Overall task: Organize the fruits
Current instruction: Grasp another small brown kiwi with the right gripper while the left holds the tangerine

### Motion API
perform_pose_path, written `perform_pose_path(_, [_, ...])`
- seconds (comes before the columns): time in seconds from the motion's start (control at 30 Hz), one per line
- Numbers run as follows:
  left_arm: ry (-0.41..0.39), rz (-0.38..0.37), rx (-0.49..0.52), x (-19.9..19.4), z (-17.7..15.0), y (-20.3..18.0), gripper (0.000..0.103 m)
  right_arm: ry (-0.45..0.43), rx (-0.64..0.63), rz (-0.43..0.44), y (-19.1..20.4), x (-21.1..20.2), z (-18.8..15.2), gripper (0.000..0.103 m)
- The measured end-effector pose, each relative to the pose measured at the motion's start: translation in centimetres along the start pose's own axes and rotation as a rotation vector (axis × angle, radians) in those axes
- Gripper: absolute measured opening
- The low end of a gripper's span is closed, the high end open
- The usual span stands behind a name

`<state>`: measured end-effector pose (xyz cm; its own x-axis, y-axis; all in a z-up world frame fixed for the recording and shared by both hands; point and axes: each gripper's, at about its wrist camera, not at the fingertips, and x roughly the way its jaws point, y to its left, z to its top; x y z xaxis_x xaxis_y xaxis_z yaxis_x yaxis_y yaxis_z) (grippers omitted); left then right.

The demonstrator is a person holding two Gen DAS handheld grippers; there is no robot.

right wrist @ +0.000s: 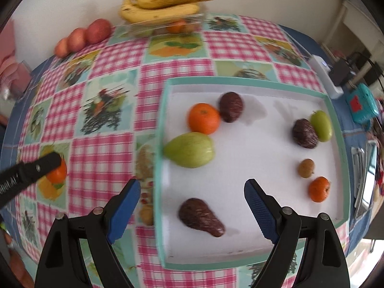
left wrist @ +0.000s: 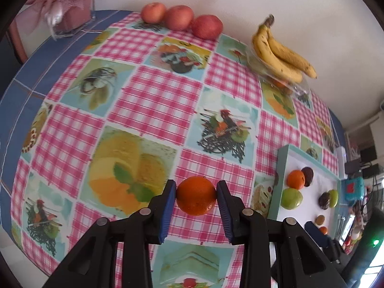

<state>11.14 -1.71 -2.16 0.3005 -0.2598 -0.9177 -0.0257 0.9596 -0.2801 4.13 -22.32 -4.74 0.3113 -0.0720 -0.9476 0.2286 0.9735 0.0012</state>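
In the left wrist view an orange (left wrist: 196, 195) sits between the blue pads of my left gripper (left wrist: 196, 195), which is shut on it above the checked tablecloth (left wrist: 153, 91). The same orange (right wrist: 57, 174) and the left gripper's black finger show at the left edge of the right wrist view. My right gripper (right wrist: 192, 194) stands open over the near edge of the teal-rimmed white tray (right wrist: 160, 129), nothing between its fingers; a dark brown pear-shaped fruit (right wrist: 200, 216) lies in the tray below it. The tray also holds an orange (right wrist: 204, 118), a green fruit (right wrist: 190, 153) and several more fruits.
Three red apples (left wrist: 180, 19) line the wall at the table's far edge. A bunch of bananas (left wrist: 280, 52) rests on a clear container (left wrist: 283, 81) with fruit inside. A pink-and-clear box (left wrist: 69, 16) stands far left. A white device (right wrist: 324, 74) and teal case (right wrist: 362, 105) lie beyond the tray.
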Motion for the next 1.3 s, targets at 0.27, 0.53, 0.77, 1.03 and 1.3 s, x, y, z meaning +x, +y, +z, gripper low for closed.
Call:
perform_pose_path(0.27, [-0.038,-0.030,-0.037,-2.1,-0.4,1.6,0.037,-0.015,-0.097,0.073,2.8,-0.3,-0.8,0.088])
perform_pose_path(0.53, [-0.029,-0.065,-0.067,-2.5,-1.1,3.2,0.037,0.004,-0.106,0.118,2.7,-0.3,-1.9,0.058])
perform_pose_path(0.77, [-0.014,-0.090,-0.085,-2.1,-0.9,3.7,0.037,0.029,-0.132,0.142,2.9,-0.3,-2.4,0.034])
perform_pose_path(1.03, [-0.019,-0.098,-0.086,-2.2,-0.8,3.5,0.037,0.064,-0.200,0.094,4.5,0.7,-2.7,0.033])
perform_pose_path(1.3, [-0.020,-0.091,-0.084,-2.1,-0.6,3.5,0.037,0.073,-0.234,0.079,5.3,1.2,-2.8,0.033])
